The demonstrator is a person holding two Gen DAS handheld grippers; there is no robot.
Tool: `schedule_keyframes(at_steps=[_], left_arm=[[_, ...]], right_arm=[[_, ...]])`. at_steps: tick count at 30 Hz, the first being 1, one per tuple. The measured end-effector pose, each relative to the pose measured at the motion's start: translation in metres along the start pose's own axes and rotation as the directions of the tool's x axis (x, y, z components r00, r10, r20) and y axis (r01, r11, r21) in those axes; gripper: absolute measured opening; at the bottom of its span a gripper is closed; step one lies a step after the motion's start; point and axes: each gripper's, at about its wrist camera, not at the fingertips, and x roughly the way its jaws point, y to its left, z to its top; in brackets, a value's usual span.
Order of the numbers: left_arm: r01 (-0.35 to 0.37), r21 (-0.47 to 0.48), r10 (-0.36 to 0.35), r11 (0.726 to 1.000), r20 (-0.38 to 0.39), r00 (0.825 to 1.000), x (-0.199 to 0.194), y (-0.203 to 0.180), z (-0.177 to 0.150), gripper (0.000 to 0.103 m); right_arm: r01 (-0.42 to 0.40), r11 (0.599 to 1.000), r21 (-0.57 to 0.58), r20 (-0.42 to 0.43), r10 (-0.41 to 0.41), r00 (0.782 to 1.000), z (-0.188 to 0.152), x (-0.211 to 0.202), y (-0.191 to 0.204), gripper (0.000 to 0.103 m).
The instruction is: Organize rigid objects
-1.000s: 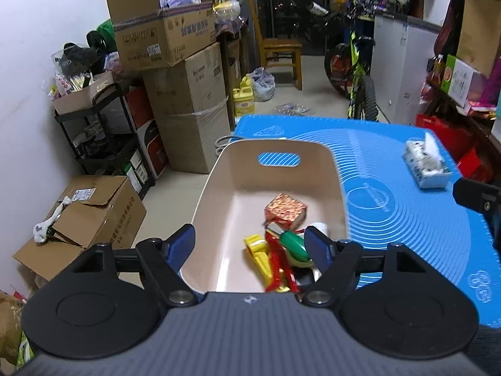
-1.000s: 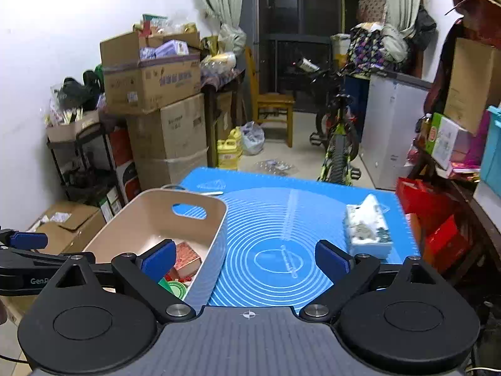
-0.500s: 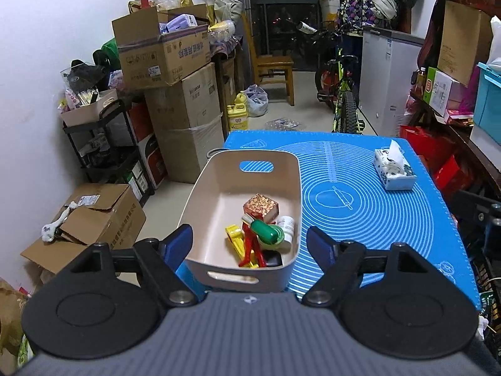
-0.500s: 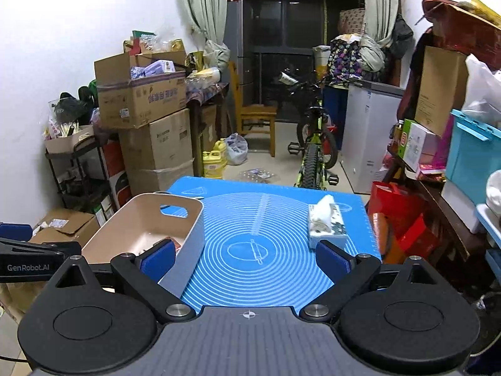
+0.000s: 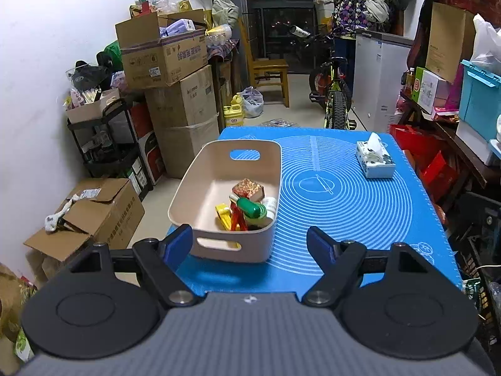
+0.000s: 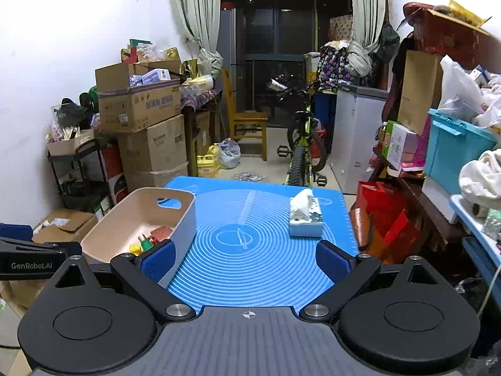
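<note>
Left gripper (image 5: 250,244): jaws wide apart, holding nothing, short of the bin's near wall.
Right gripper (image 6: 245,260): jaws wide apart, empty, above the blue ringed silicone mat (image 6: 260,250) on the counter.
Beige plastic handled bin (image 5: 231,241): at 10 o'clock on the mat; holds small rigid items (image 5: 247,208).
Left view only: all the bin's contents.
Right view only: the left gripper's side, at 9 o'clock.
Both views: white tissue box (image 6: 306,217), at 1 o'clock.
</note>
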Motion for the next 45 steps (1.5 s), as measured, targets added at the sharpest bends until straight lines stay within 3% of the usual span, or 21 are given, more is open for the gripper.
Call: schedule_keyframes(at_steps=[9, 19, 23, 28, 45], left_arm=[[-0.008, 0.004, 0.008, 1.0, 0.005, 1.0, -0.018, -0.003, -0.027, 0.085], [-0.002, 0.035, 0.0, 0.999, 0.034, 0.999, -0.035, -0.02, -0.054, 0.085], [0.003, 0.021, -0.004, 1.0, 0.036, 0.999, -0.035, -0.025, -0.069, 0.085], [0.013, 0.007, -0.013, 1.0, 0.044, 0.999, -0.028, -0.029, -0.083, 0.085], [0.005, -0.036, -0.003, 0.999, 0.053, 0.999, -0.006, -0.021, -0.109, 0.085]], right_arm=[[0.027, 0.999, -0.035, 0.036, -0.026, 0.999, -0.029, -0.043, -0.004, 0.096], [-0.006, 1.0, 0.0, 0.023, 0.006, 1.0, -0.064, -0.061, -0.003, 0.096], [-0.03, 0.998, 0.059, -0.014, 0.031, 0.999, -0.079, -0.062, -0.008, 0.096], [-0.021, 0.999, 0.045, -0.039, 0.023, 0.999, -0.1, -0.055, -0.008, 0.096], [-0.025, 0.999, 0.033, 0.008, 0.025, 1.0, -0.127, -0.042, 0.0, 0.096]])
